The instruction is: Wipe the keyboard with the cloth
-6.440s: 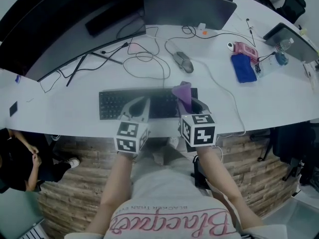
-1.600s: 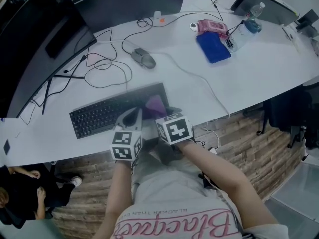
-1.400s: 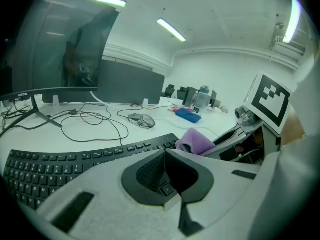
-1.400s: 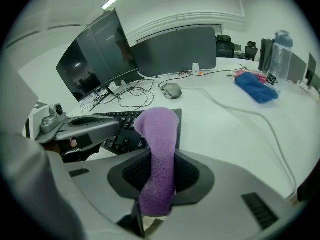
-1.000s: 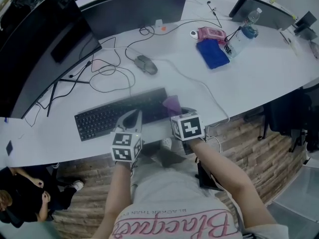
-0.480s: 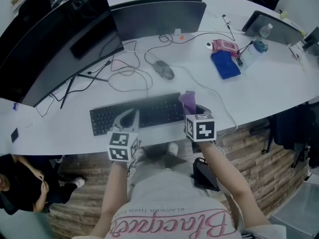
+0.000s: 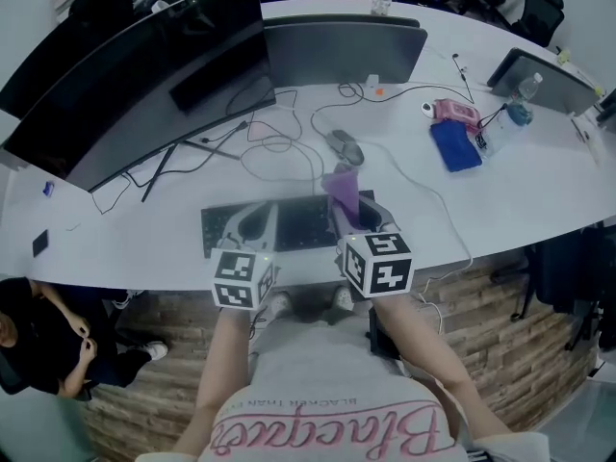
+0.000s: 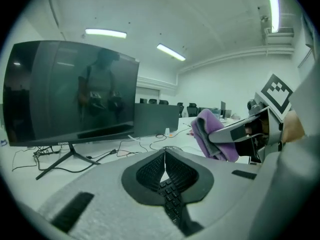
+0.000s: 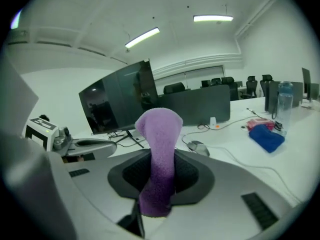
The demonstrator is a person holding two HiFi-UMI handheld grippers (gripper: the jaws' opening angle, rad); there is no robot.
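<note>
Head view: both grippers sit over the keyboard (image 7: 306, 221), the left gripper (image 7: 253, 221) over its left part and the right gripper (image 7: 352, 218) at its right end. The purple cloth (image 7: 343, 187) stands up above that right end. The right gripper view alone shows the grip: its jaws pinch the cloth's lower end. The left gripper view shows its own jaws pressed together with nothing between them, keys just under the tips, and the cloth side-on.

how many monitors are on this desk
3: the curved monitor at left, the middle monitor facing away, the far-right monitor. Others may lie out of frame.
</note>
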